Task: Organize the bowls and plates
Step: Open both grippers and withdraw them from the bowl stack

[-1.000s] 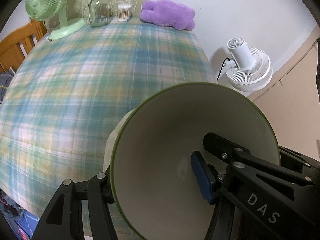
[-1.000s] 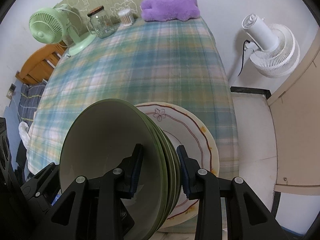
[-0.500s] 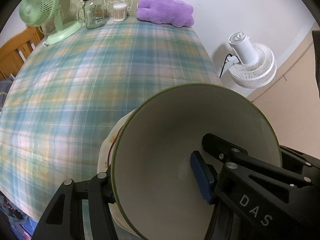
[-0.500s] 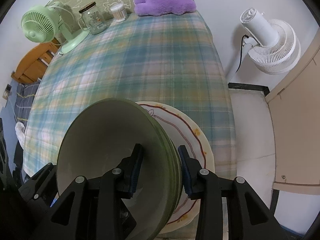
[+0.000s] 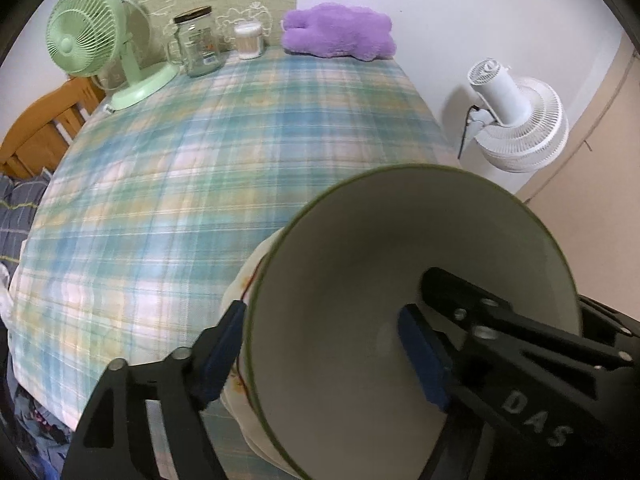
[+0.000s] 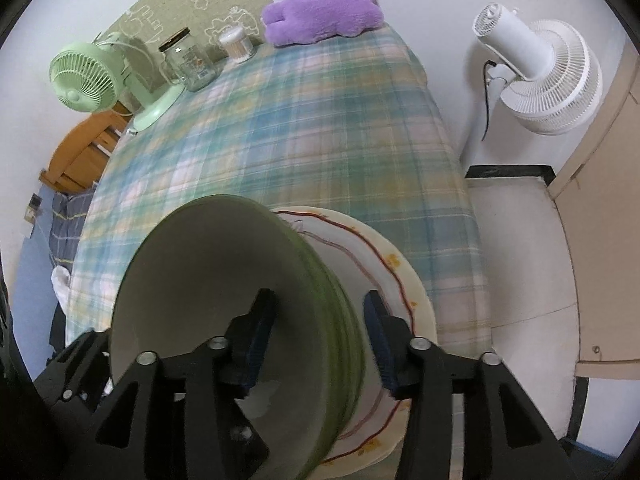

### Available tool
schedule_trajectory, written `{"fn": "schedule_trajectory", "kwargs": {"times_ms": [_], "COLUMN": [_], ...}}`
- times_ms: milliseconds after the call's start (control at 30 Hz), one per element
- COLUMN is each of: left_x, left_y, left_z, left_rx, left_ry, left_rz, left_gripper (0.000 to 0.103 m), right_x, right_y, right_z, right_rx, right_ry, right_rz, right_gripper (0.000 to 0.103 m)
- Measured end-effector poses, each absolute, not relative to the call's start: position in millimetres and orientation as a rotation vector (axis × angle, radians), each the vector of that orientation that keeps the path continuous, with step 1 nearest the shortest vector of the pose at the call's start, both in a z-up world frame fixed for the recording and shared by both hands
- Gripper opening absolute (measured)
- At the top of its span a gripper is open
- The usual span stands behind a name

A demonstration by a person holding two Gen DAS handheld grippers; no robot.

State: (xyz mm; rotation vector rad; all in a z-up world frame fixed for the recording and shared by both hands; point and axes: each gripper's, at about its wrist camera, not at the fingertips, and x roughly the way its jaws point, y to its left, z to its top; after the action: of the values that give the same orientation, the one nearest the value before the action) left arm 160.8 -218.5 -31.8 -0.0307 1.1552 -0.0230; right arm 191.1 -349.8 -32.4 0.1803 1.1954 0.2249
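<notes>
Left gripper (image 5: pixel 320 344) and right gripper (image 6: pixel 320 332) both straddle opposite rims of the stacked green bowls (image 6: pixel 208 300), fingers spread, not pinching. The stack sits on a floral plate (image 6: pixel 400 280) at the bench's (image 6: pixel 320 120) near edge, opening upward.

Two wrist fisheyes, close over the near edge of the surface (image 5: pixel 180 184).
Both face the far wall, with a stack of green bowls (image 6: pixel 224 300) filling the lower frame; they share the green fan (image 5: pixel 86 36) upper left and the white fan (image 6: pixel 548 68) at right.
</notes>
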Motion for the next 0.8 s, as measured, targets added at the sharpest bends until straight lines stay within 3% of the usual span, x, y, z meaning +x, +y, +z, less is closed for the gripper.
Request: {"fn": "schedule_trajectory", "kwargs": {"times_ms": [133, 467, 800], "left_x": [157, 140, 112], "left_y": [-213, -191, -116], "left_z": [-28, 20, 51], "left_rx": [-0.038, -0.028, -0.002], "left_ry": [1.154, 0.995, 0.88], "left_rz": [-0.005, -0.062, -0.078], "left_gripper": [0.085, 0.087, 0.087], "right_x": [187, 162, 123], "right_y": [-352, -334, -267], "right_z": [-29, 23, 65], "right_rx": [0.187, 0.121, 0.109], "right_ry": [1.188, 1.045, 0.916], "right_rz": [0.23, 0.139, 0.084], "right_gripper": [0.068, 0.069, 0.069]}}
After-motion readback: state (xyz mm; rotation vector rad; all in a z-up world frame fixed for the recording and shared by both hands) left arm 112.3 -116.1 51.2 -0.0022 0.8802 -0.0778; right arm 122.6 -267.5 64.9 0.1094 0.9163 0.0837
